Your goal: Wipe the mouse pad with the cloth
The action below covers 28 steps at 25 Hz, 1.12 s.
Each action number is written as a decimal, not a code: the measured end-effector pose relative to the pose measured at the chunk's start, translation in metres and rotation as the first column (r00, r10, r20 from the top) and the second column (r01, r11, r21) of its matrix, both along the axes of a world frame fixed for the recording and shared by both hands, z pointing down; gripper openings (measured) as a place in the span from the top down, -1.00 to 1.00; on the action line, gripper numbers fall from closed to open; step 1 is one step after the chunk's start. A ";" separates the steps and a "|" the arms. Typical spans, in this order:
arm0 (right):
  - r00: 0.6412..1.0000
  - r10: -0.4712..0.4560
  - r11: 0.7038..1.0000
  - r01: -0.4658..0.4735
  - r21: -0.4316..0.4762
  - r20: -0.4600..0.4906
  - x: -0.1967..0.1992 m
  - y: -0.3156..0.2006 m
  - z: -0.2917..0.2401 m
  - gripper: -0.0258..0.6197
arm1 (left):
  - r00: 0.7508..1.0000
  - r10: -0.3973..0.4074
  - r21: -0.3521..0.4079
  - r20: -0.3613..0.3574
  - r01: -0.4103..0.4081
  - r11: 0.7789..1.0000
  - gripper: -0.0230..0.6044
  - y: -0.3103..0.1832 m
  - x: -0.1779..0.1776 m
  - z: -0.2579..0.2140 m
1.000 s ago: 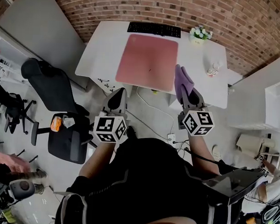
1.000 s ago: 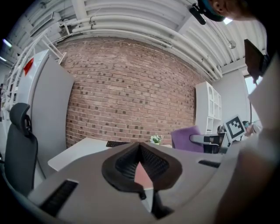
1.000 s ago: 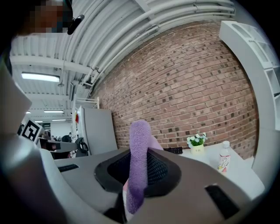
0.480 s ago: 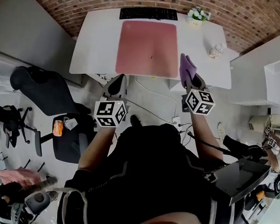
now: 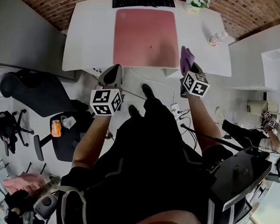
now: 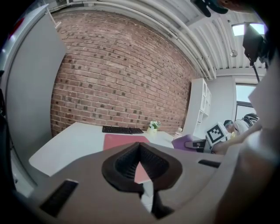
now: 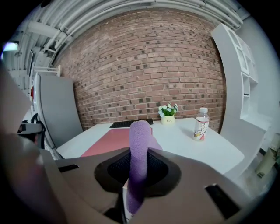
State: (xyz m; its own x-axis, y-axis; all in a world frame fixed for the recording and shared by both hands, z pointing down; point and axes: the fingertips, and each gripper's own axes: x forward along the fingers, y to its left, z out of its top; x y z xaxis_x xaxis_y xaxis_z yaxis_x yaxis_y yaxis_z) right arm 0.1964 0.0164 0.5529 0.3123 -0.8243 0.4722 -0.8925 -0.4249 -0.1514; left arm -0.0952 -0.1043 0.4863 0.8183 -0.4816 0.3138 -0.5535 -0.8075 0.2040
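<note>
At the front edge of the desk (image 5: 87, 38), your right gripper (image 5: 187, 67) is clamped on the purple cloth (image 7: 139, 157), which stands up between its jaws, clear of the surface; your left gripper (image 5: 113, 77) has its jaws together on nothing. Only a narrow fold is pinched, so a hard drag could pull it free or bunch the pink mouse pad (image 5: 143, 38) farther in. A wide sweep might topple the bottle (image 5: 216, 38). Compared with a second ago, the desk sits higher in the head view

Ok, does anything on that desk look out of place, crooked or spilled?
Nothing stands out. The pink mouse pad lies flat and square on the desk, the water bottle and flower pot stand upright, and the purple cloth is clamped in the right gripper.
</note>
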 end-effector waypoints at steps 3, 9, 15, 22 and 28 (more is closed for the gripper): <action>1.000 0.010 0.998 -0.010 -0.057 -0.007 0.011 -0.009 0.025 0.73 | 1.000 -0.008 -0.014 0.011 0.008 1.000 0.92 -0.009 0.002 0.010; 1.000 0.030 0.987 -0.029 -0.160 0.004 0.023 -0.023 0.070 0.73 | 0.997 -0.064 -0.038 0.037 0.066 0.997 0.92 -0.038 -0.002 0.021; 0.999 -0.010 0.974 0.021 -0.226 0.050 0.017 -0.038 0.100 0.73 | 0.995 -0.071 -0.048 0.068 0.074 0.996 0.92 -0.055 0.011 0.036; 0.993 -0.048 0.963 0.075 -0.258 0.111 0.001 -0.050 0.118 0.73 | 0.994 -0.066 -0.070 0.084 0.072 0.995 0.92 -0.062 0.022 0.048; 0.983 -0.096 0.953 0.137 -0.271 0.159 -0.018 -0.064 0.128 0.73 | 0.992 -0.082 -0.080 0.093 0.090 0.993 0.92 -0.064 0.020 0.050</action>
State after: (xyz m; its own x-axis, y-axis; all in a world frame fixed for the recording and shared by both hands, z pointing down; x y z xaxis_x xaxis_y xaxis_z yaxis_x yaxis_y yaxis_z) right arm 0.1781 -0.0477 0.6805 0.1348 -0.6793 0.7214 -0.9163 -0.3625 -0.1701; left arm -0.0752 -0.1680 0.5366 0.7417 -0.5181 0.4259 -0.6393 -0.7383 0.2151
